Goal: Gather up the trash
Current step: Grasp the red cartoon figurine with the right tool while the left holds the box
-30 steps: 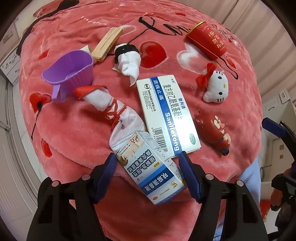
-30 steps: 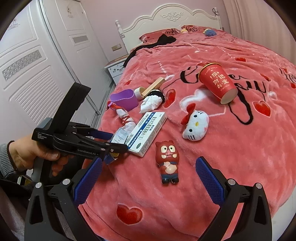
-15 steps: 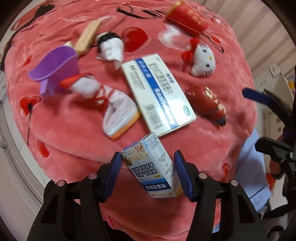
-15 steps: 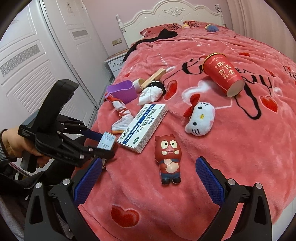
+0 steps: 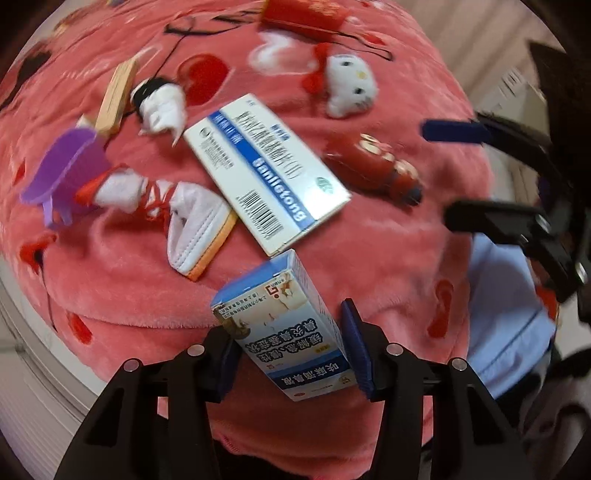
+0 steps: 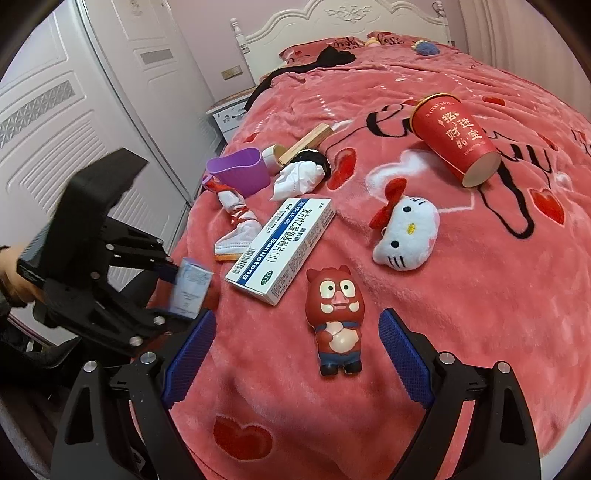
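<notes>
My left gripper (image 5: pixel 291 350) is shut on a small blue and white medicine box (image 5: pixel 284 328) and holds it off the bed's near edge; the box also shows in the right wrist view (image 6: pixel 190 286). A larger white and blue medicine box (image 5: pixel 264 171) (image 6: pixel 282 245) lies flat on the pink blanket. A used face mask (image 5: pixel 195 229) (image 6: pixel 238 236), crumpled white tissue (image 5: pixel 162 107) (image 6: pixel 299 177) and a red paper cup (image 6: pixel 456 138) lie on the bed. My right gripper (image 6: pixel 295 362) is open and empty above the bed's corner, in front of a red pig figure (image 6: pixel 336 317).
A Hello Kitty plush (image 6: pixel 406 232), a purple silicone cup (image 6: pixel 238 171) and a wooden block (image 6: pixel 304 142) lie on the pink blanket (image 6: pixel 480 295). White wardrobe doors (image 6: pixel 55 110) stand to the left. A nightstand (image 6: pixel 229 114) and headboard (image 6: pixel 347 18) are at the back.
My left gripper closed on the small medicine box, lifted it off the blanket and drew it back past the bed's edge. My right gripper moved slightly closer to the pig figure.
</notes>
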{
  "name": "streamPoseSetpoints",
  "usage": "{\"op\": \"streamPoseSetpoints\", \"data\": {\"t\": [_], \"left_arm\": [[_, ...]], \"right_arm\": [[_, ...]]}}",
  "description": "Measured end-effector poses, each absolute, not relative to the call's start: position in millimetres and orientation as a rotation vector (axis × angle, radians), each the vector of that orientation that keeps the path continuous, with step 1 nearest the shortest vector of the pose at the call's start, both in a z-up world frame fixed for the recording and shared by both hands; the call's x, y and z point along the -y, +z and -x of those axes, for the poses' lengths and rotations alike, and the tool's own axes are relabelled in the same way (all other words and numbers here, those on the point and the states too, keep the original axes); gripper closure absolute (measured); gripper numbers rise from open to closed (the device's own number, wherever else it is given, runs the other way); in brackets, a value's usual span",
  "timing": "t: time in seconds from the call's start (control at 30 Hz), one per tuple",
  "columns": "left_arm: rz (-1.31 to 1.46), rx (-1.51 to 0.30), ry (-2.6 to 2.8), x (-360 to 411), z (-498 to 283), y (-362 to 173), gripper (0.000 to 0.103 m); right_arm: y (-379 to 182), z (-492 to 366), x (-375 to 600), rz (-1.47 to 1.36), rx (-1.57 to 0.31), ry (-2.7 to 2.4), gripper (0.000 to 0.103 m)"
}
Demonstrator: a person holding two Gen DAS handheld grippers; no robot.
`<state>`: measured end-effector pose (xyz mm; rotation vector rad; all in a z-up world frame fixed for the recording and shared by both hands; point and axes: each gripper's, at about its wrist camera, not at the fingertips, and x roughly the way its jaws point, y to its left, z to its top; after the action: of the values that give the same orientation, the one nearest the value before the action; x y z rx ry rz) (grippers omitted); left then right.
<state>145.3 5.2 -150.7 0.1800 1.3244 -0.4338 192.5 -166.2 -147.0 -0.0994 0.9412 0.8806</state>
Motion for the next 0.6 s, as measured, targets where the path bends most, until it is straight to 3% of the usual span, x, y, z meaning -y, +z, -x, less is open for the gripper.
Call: {"op": "streamPoseSetpoints", "data": {"t": [0.1, 0.23, 0.37, 0.5, 0.6], "left_arm": [[-0.238, -1.273, -0.481, 2, -145, -141, 0.051], [-0.311, -1.181, -0.495, 9, -153, -136, 0.051], [-0.318, -1.167, -0.518, 7, -155, -143, 0.051], [-0.309, -1.141, -0.537, 1, -153, -142, 0.051], [-0.287, -1.127, -0.538, -14, -150, -145, 0.051]], "right_arm": [[-149, -194, 163, 0.134, -0.926, 0.875, 0.027], [-159, -198, 157, 0.177, -0.919, 0.854, 0.031], [-169, -202, 154, 0.228, -0.928, 0.843, 0.043], [-175, -206, 153, 0.232, -0.947, 0.850, 0.044], [-181, -210, 151, 0.253, -0.964, 0.846, 0.055]]}}
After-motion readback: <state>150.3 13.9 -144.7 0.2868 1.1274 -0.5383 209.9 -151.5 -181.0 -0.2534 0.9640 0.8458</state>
